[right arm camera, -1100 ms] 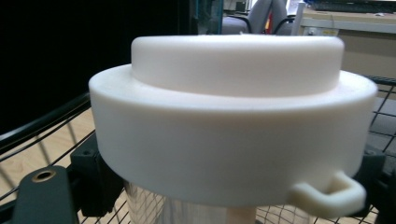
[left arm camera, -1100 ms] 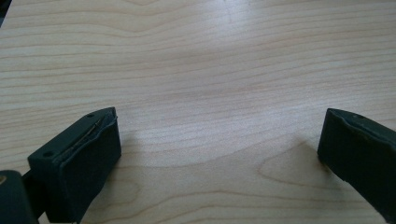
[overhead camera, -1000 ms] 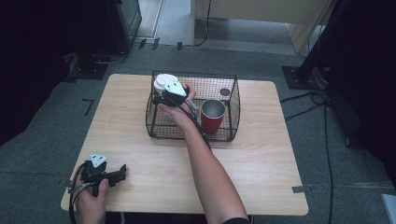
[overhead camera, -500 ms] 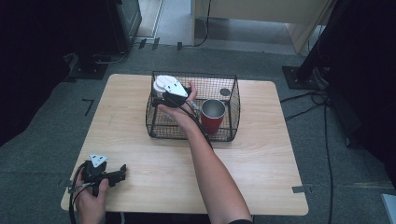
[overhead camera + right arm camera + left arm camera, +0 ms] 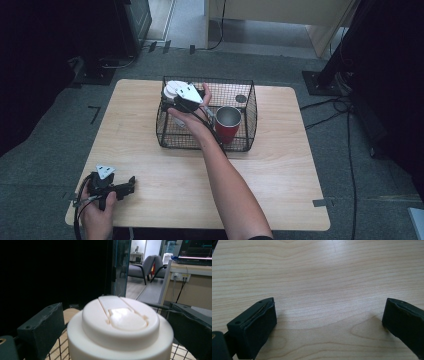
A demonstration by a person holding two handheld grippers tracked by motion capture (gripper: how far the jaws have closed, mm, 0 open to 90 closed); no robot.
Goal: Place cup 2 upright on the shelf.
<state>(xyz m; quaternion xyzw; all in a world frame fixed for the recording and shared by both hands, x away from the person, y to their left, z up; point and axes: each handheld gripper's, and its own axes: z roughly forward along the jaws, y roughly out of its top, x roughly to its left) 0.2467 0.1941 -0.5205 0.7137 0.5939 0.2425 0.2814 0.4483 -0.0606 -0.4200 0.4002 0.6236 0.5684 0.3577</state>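
A white cup with a domed lid [image 5: 171, 90] stands at the back left corner of a black wire basket [image 5: 250, 120]. My right gripper [image 5: 176, 98] reaches over the basket to it. In the right gripper view the white lid [image 5: 120, 322] sits between the two jaws, which have just been opening and stand close beside it without pressing. My right gripper [image 5: 116, 315] is open around it. A red cup with a metal inside [image 5: 229, 131] stands upright in the basket to the right. My left gripper [image 5: 129, 184] rests near the table's front left corner, open and empty [image 5: 329, 312].
The basket sits at the back middle of a light wooden table [image 5: 280, 175]. A small dark round thing [image 5: 241, 98] lies in the basket's far right part. The right forearm crosses the table's middle. Cables and stands lie on the grey floor around the table.
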